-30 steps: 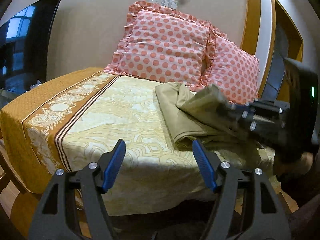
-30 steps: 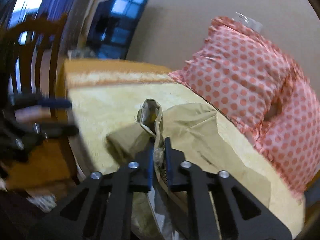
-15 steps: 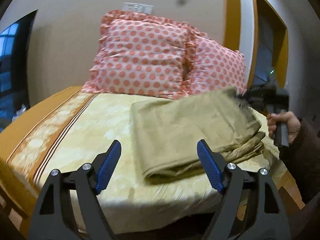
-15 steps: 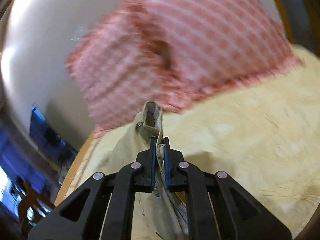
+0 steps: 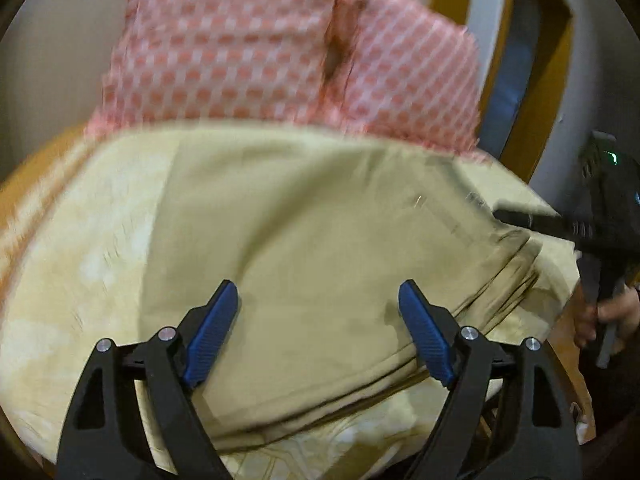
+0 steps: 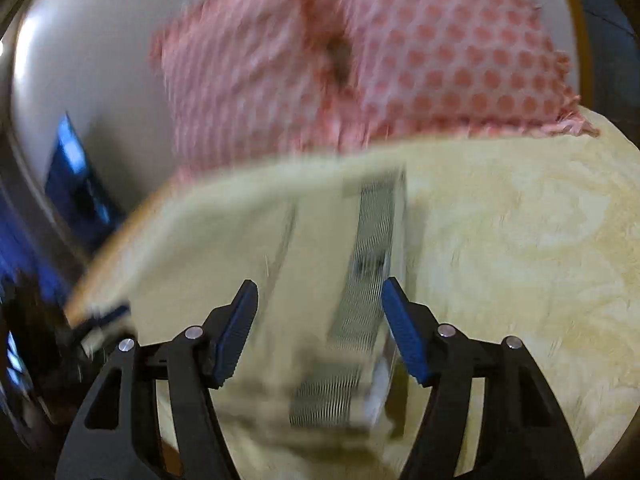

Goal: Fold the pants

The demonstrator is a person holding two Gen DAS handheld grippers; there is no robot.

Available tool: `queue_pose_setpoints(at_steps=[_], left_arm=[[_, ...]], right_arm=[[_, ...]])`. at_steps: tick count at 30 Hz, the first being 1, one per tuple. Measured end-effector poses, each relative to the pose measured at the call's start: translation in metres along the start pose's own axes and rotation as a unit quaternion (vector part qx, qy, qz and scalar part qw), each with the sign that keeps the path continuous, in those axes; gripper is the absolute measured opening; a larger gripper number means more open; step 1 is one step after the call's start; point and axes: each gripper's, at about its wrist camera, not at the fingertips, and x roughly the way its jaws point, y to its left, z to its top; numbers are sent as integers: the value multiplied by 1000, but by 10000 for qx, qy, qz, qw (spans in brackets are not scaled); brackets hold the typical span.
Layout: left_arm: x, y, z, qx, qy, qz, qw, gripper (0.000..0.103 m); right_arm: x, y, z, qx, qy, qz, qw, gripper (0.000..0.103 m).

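Observation:
The olive-tan pants (image 5: 320, 240) lie folded in a flat stack on the yellow patterned bed cover (image 5: 80, 272). My left gripper (image 5: 318, 316) is open and empty, just above the stack's near part. My right gripper (image 6: 318, 308) is open too, over the stack's right end, where the striped waistband lining (image 6: 372, 232) shows. The right gripper also shows in the left wrist view (image 5: 532, 220) at the stack's right edge. Both views are blurred by motion.
Two pink polka-dot pillows (image 5: 248, 48) lean against the wall behind the pants. A wooden door frame (image 5: 548, 80) stands at the right. A dark screen (image 6: 76, 184) is at the far left. The bed's front edge lies under my left gripper.
My right gripper carried the pants' end over to the right, laid it on the stack and opened. My left gripper moved in over the folded pants, still open.

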Motion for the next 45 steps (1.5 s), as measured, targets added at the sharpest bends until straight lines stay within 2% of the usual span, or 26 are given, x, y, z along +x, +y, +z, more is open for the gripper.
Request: queue_pose_setpoints(at_steps=[2, 5, 7, 10, 12, 14, 17, 19, 20, 25, 26, 27, 28, 29, 30, 32, 34, 36, 40, 42, 45], left_arm=[[-5, 4, 2, -71, -20, -97, 9999, 81], [-20, 23, 22, -350, -192, -276, 9988, 82], [-23, 41, 41, -512, -241, -210, 9982, 82], [-3, 75, 75, -667, -3, -190, 9976, 82], [21, 100, 92, -892, 348, -222, 9952, 81], [45, 121, 101, -1293, 656, -504, 9882, 77], [63, 128, 104, -1487, 811, -887, 9816, 77], [70, 127, 106, -1508, 877, -1059, 9789, 77], [75, 127, 106, -1527, 935, -1093, 9777, 77], [88, 127, 114, -1506, 1082, -1245, 9747, 78], [91, 129, 117, -1570, 1107, -1295, 9728, 77], [94, 132, 118, -1662, 1118, -1313, 9709, 67], [95, 136, 118, -1756, 1130, -1315, 9691, 57], [97, 140, 118, -1908, 1153, -1282, 9664, 29], [99, 146, 116, -2051, 1169, -1376, 9619, 15], [99, 149, 117, -2106, 1161, -1421, 9602, 14], [99, 145, 123, -1950, 1116, -1309, 9656, 13], [103, 141, 136, -1826, 1044, -1227, 9699, 10], [129, 131, 175, -1568, 855, -942, 9794, 9], [144, 128, 191, -1622, 793, -852, 9799, 8], [165, 122, 207, -1388, 836, -634, 9847, 8]], right_arm=[[-3, 5, 1, -332, -106, -210, 9992, 67], [-17, -25, 30, 374, -399, 207, 9983, 68], [-7, -51, 54, 780, -351, 282, 9959, 68], [24, -83, 83, 1261, -71, 395, 9912, 67], [42, -95, 94, 1499, 91, 593, 9869, 65], [54, -97, 99, 1489, 264, 751, 9856, 61], [60, -91, 99, 1271, 333, 923, 9870, 60], [63, -88, 100, 1209, 369, 1135, 9855, 50], [65, -87, 99, 1206, 423, 1302, 9832, 46], [68, -88, 98, 1198, 512, 1476, 9804, 44], [70, -90, 98, 1234, 538, 1523, 9791, 38], [70, -90, 96, 1240, 533, 1672, 9766, 31], [68, -89, 97, 1197, 488, 1730, 9764, 28], [65, -87, 98, 1139, 435, 1805, 9760, 24], [61, -87, 98, 1137, 375, 1948, 9735, 22], [56, -87, 103, 1197, 325, 2060, 9707, 20], [54, -88, 112, 1240, 295, 2082, 9698, 17], [55, -91, 127, 1224, 221, 2037, 9711, 7], [60, -102, 163, 1205, -24, 1848, 9754, 7], [69, -109, 180, 1292, -81, 1746, 9761, 7], [89, -119, 188, 1507, 198, 1505, 9768, 7]])
